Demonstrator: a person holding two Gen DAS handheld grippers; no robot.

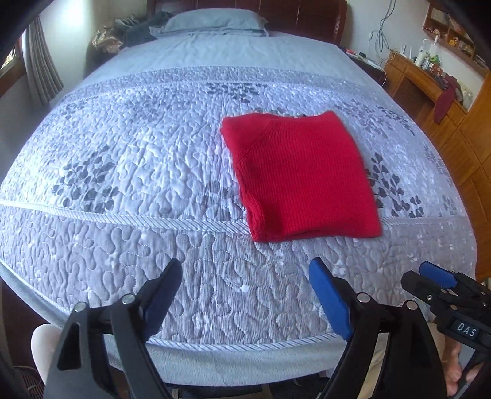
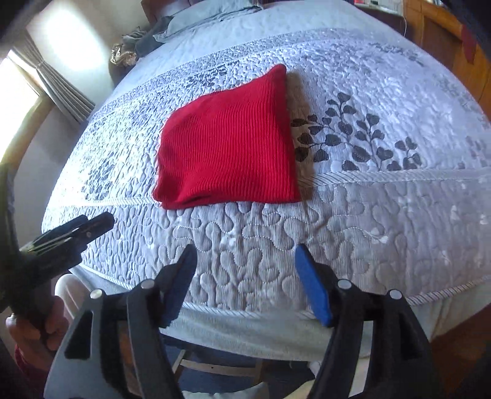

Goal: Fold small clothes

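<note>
A red knitted garment (image 1: 299,175) lies folded into a neat rectangle on the grey quilted bed (image 1: 138,172); it also shows in the right wrist view (image 2: 227,144). My left gripper (image 1: 245,270) is open and empty, held over the near edge of the bed, short of the garment. My right gripper (image 2: 245,254) is open and empty, also near the bed's front edge, just short of the garment. The right gripper shows at the lower right of the left wrist view (image 1: 429,282), and the left gripper at the left of the right wrist view (image 2: 92,227).
A pillow (image 1: 211,21) and a heap of clothes (image 1: 132,30) lie at the head of the bed. A wooden desk with clutter (image 1: 429,70) stands along the right side. A curtained window (image 2: 30,92) is on the left.
</note>
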